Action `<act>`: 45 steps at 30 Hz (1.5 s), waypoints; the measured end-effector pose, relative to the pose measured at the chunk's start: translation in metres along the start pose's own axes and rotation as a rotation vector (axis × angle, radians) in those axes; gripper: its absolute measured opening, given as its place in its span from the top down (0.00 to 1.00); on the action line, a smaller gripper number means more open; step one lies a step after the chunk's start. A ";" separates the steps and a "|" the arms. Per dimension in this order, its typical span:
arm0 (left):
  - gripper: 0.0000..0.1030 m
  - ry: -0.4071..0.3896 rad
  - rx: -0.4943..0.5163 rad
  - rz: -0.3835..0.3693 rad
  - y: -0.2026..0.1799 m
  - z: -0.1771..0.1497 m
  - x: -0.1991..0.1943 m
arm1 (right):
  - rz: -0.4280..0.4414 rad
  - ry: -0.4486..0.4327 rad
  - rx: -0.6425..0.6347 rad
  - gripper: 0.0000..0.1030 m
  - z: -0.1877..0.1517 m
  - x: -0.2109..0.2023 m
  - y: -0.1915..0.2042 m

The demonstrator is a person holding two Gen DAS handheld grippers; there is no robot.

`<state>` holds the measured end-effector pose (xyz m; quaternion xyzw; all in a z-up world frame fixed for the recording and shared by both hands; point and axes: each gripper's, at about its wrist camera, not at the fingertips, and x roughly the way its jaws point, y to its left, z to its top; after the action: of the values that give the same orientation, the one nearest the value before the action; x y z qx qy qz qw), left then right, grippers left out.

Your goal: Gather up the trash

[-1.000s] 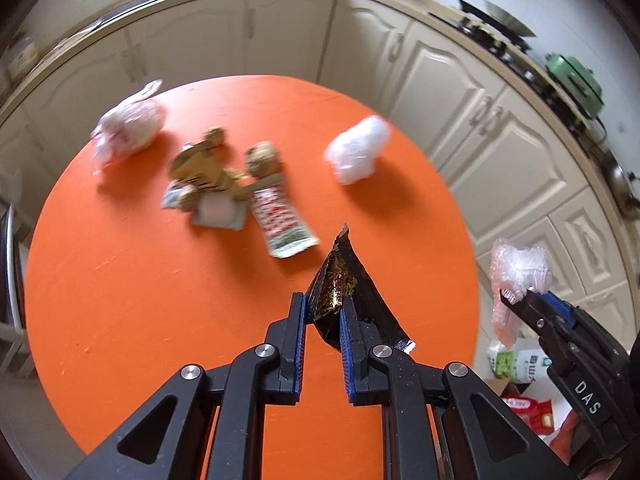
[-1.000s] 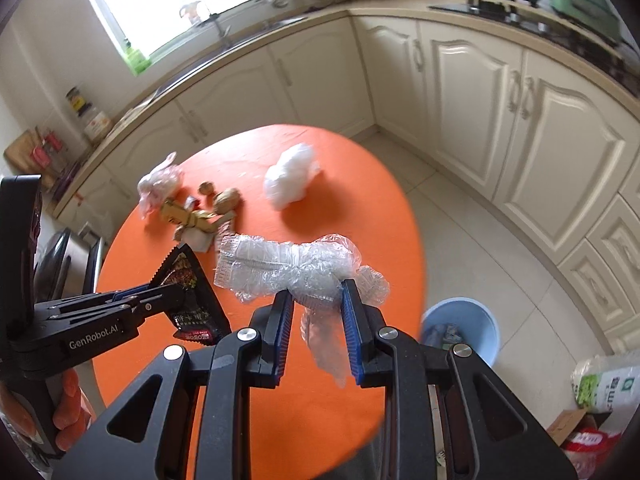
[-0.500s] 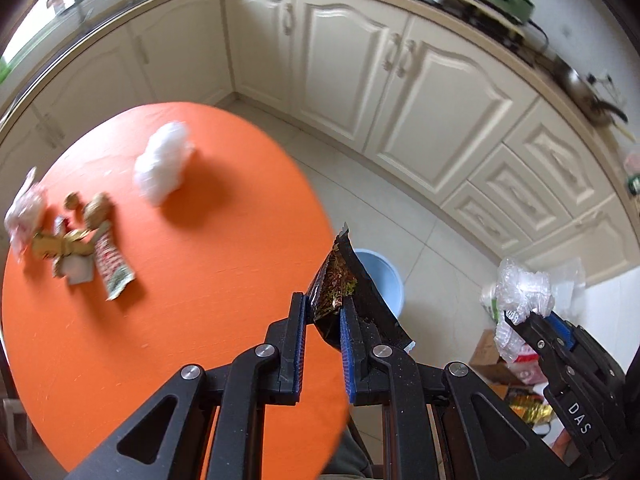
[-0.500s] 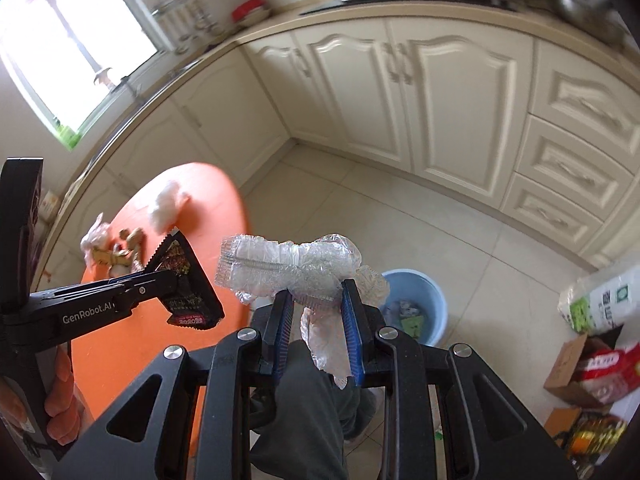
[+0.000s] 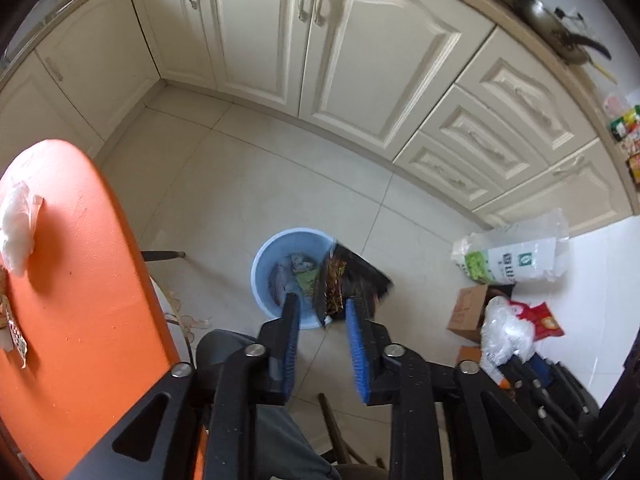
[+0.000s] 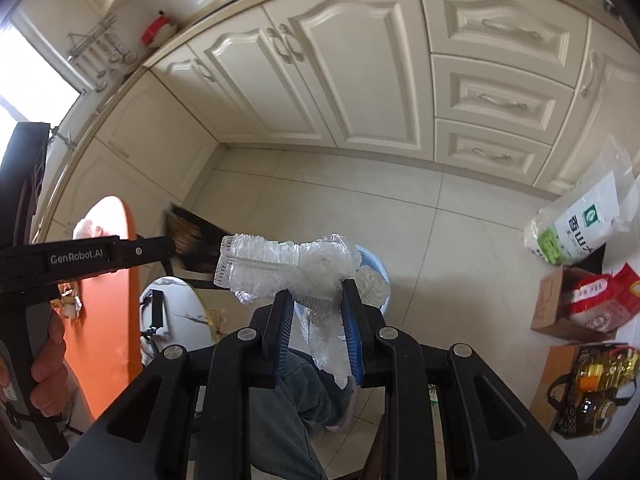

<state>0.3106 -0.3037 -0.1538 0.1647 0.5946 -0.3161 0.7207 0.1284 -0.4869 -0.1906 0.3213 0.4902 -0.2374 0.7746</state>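
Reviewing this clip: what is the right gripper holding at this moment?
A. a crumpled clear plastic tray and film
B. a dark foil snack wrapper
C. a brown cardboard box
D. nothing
A: the right gripper has its blue-padded fingers pressed on the crumpled clear plastic tray and film, held up in front of the round light-blue plastic bin on the tiled floor.
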 end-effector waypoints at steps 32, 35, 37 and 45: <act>0.53 0.072 -0.042 0.087 0.043 -0.002 0.022 | 0.007 0.100 -0.035 0.68 0.018 0.047 0.042; 0.53 0.066 -0.029 0.089 0.042 -0.009 0.016 | 0.004 0.092 -0.047 0.68 0.015 0.041 0.047; 0.53 0.062 -0.024 0.087 0.044 -0.016 0.009 | 0.005 0.084 -0.057 0.68 0.013 0.036 0.051; 0.53 0.016 -0.052 0.080 0.067 -0.052 -0.027 | 0.019 0.064 -0.119 0.68 0.001 0.021 0.088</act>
<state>0.3128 -0.2148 -0.1496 0.1721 0.6012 -0.2702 0.7321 0.1976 -0.4286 -0.1859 0.2867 0.5249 -0.1899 0.7786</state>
